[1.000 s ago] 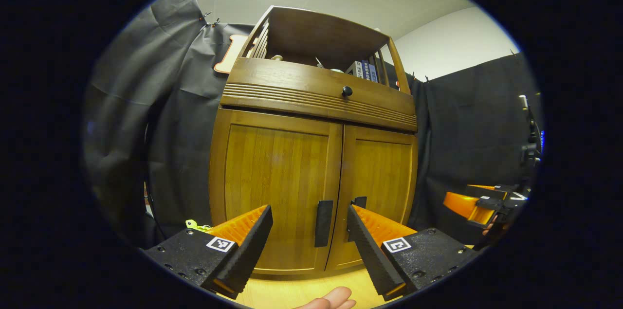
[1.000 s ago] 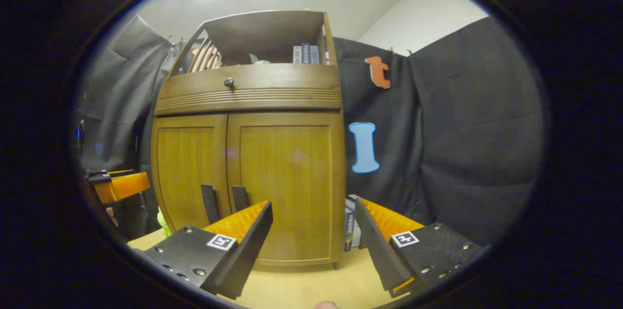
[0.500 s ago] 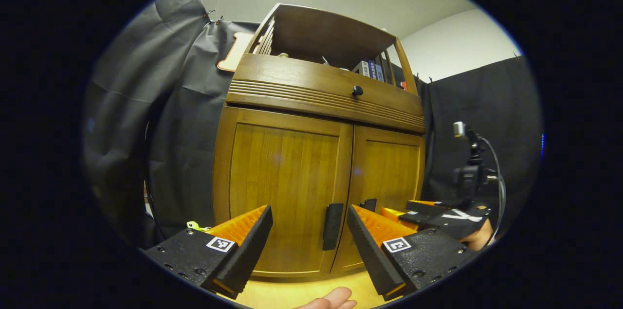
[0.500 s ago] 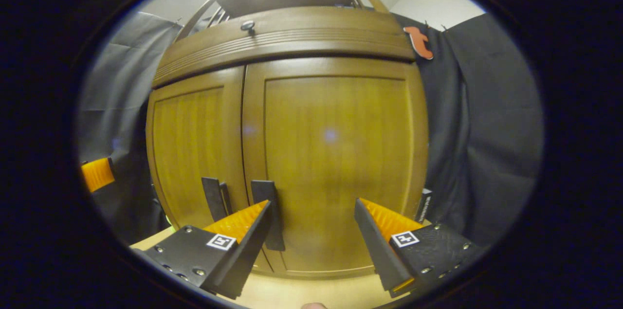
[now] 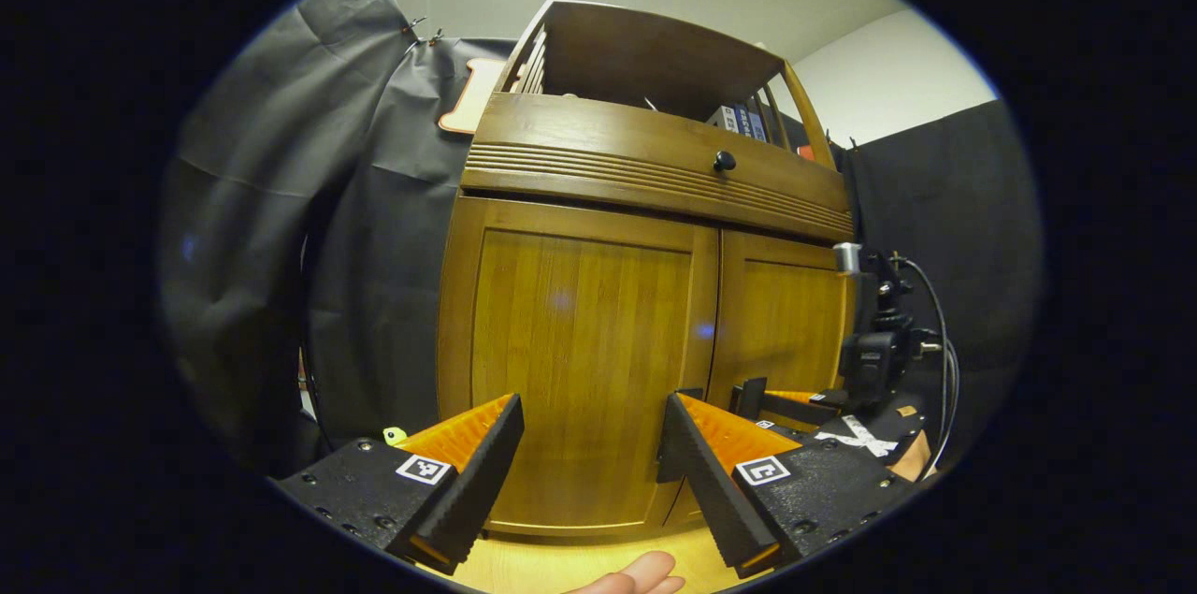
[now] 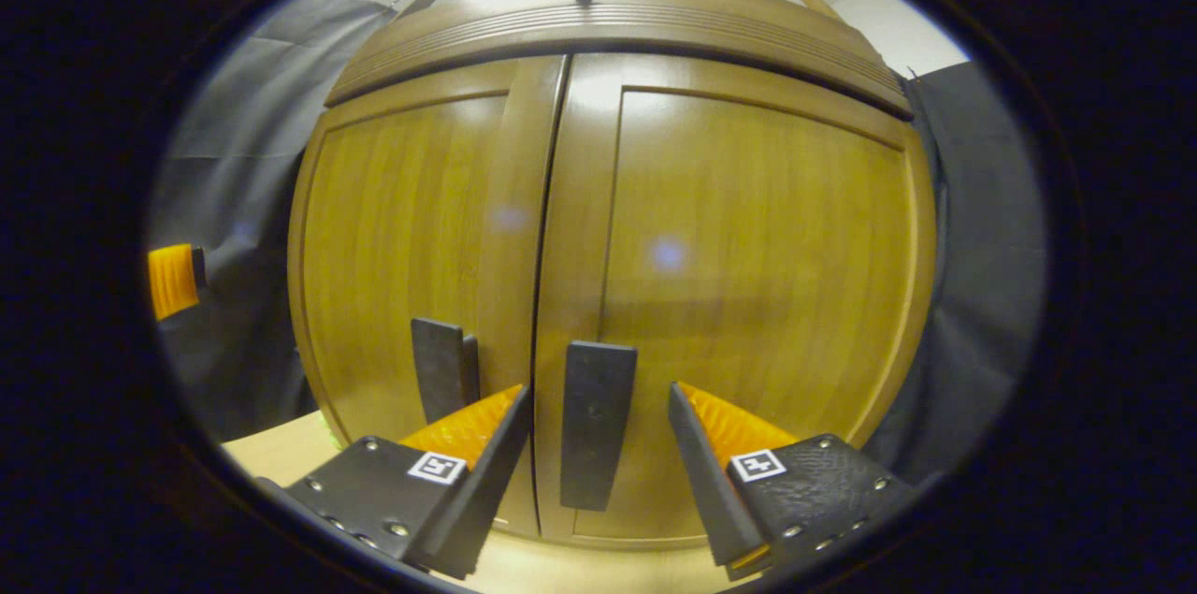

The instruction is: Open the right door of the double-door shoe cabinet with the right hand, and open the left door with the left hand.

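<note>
The wooden shoe cabinet stands with both doors shut. In the right gripper view its right door (image 6: 748,276) is close up, and that door's black handle (image 6: 595,426) stands between the spread fingers of my open right gripper (image 6: 594,472), untouched by either. The left door's handle (image 6: 439,369) is just left of it. In the left gripper view my open left gripper (image 5: 589,472) faces the left door (image 5: 580,360) with nothing held; its right finger hides most of that door's handle. The right gripper (image 5: 823,412) sits low by the right door (image 5: 781,323).
A drawer with a black knob (image 5: 724,161) runs above the doors, and an open shelf with books (image 5: 743,119) tops it. The cabinet stands on a light wooden table (image 5: 561,566). A person's fingertip (image 5: 636,572) shows at the bottom. Black cloth hangs on both sides.
My right gripper has come close to the cabinet and swung left, so the right door's handle now lies between its fingers. The left gripper drifted slightly closer and leftward. Both doors stay shut.
</note>
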The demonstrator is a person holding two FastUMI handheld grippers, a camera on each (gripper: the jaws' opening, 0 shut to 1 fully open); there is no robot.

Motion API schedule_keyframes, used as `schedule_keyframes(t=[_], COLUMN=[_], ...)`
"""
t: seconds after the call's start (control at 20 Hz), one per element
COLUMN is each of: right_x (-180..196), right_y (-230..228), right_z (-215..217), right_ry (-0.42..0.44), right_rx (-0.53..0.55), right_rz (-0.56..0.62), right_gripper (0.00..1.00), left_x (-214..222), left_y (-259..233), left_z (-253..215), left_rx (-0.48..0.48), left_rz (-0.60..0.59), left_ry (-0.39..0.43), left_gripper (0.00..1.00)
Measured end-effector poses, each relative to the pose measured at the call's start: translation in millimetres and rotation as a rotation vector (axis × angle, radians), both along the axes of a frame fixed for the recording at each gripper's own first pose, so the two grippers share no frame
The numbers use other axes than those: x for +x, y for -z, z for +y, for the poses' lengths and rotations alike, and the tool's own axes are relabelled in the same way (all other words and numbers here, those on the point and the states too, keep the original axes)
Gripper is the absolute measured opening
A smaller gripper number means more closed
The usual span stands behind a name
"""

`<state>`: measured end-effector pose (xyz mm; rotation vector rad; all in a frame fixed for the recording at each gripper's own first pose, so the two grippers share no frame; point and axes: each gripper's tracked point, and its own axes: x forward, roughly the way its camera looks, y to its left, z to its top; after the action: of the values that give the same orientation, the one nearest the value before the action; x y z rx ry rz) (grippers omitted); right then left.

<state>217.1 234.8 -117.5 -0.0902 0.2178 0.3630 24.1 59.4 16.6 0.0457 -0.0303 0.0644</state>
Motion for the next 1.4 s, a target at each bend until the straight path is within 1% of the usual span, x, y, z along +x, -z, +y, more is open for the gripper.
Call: schedule_keyframes(t=[0.05, 0.1, 0.15, 0.2, 0.25, 0.3, 0.35, 0.4, 0.45, 0.5, 0.55, 0.6, 0.65, 0.75, 0.8, 0.85, 1.05, 1.1, 1.2, 1.35, 1.4], right_x=[-5.0, -2.9, -5.7, -8.8, -12.7, -16.0, -18.4, -21.1, -22.6, -23.4, -23.9, -24.2, -25.0, -26.2, -26.5, -25.2, -25.4, -24.8, -25.5, -25.5, -25.8], right_y=[2.2, 6.5, 5.9, 3.1, 1.1, -2.0, -6.0, -9.4, -13.3, -16.4, -19.9, -20.2, -22.8, -27.4, -25.4, -25.9, -23.6, -23.4, -22.4, -25.1, -25.6], right_z=[0.6, 2.4, 1.4, 1.2, 0.2, -1.4, -2.6, -3.6, -3.9, -5.9, -6.9, -6.7, -7.5, -8.0, -7.8, -8.2, -6.2, -5.8, -6.2, -7.4, -8.5], right_ry=[-0.001, -0.002, -0.017, -0.034, -0.055, -0.076, -0.089, -0.105, -0.115, -0.124, -0.134, -0.142, -0.153, -0.166, -0.168, -0.166, -0.158, -0.153, -0.145, -0.129, -0.122], right_rx=[0.021, 0.065, 0.072, 0.087, 0.089, 0.092, 0.102, 0.109, 0.122, 0.127, 0.124, 0.123, 0.114, 0.118, 0.125, 0.135, 0.115, 0.111, 0.108, 0.105, 0.102], right_rz=[0.036, 0.028, 0.037, 0.035, 0.043, 0.049, 0.06, 0.07, 0.087, 0.098, 0.105, 0.112, 0.112, 0.115, 0.123, 0.13, 0.127, 0.127, 0.128, 0.122, 0.12], right_gripper=[0.68, 0.48, 0.28, 0.28, 0.28, 0.29, 0.28, 0.28, 0.27, 0.28, 0.27, 0.28, 0.29, 0.27, 0.29, 0.28, 0.27, 0.29, 0.27, 0.27, 0.27], left_x=[0.6, 1.5, 2.3, 2.7, 3.4, 4.4, 5.0, 6.1, 7.6, 8.1, 9.4, 9.1, 9.5, 10.4, 11.3, 11.4, 13.9, 14.7, 15.6, 18.0, 19.2], left_y=[1.0, 1.7, 3.2, 5.2, 6.8, 8.4, 9.6, 11.1, 11.5, 12.5, 15.1, 16.2, 16.7, 17.4, 17.4, 18.5, 21.4, 22.3, 23.8, 28.0, 29.1], left_z=[-1.4, -3.0, -4.3, -5.8, -6.3, -6.7, -5.9, -5.1, -4.7, -5.3, -4.2, -4.1, -4.8, -4.6, -4.5, -4.8, -8.0, -9.0, -11.2, -13.0, -14.0], left_rx=[-0.001, -0.001, -0.001, -0.003, -0.005, -0.006, -0.009, -0.01, -0.009, -0.008, -0.009, -0.01, -0.009, -0.003, -0.003, -0.003, 0.009, 0.013, 0.019, 0.026, 0.027], left_rz=[0.003, 0.004, 0.009, 0.015, 0.022, 0.026, 0.029, 0.034, 0.036, 0.041, 0.046, 0.05, 0.05, 0.051, 0.05, 0.051, 0.057, 0.058, 0.058, 0.068, 0.071], left_ry=[0.002, 0.007, 0.009, 0.012, 0.012, 0.01, 0.007, 0.003, 0.001, -0.002, -0.006, -0.008, -0.007, -0.011, -0.013, -0.015, -0.015, -0.015, -0.01, -0.01, -0.01], left_gripper=[0.91, 0.91, 0.95, 0.91, 0.95, 0.95, 0.91, 0.95, 0.91, 0.95, 0.95, 0.91, 0.91, 0.91, 0.92, 0.94, 0.97, 0.98, 0.99, 0.99, 0.91])
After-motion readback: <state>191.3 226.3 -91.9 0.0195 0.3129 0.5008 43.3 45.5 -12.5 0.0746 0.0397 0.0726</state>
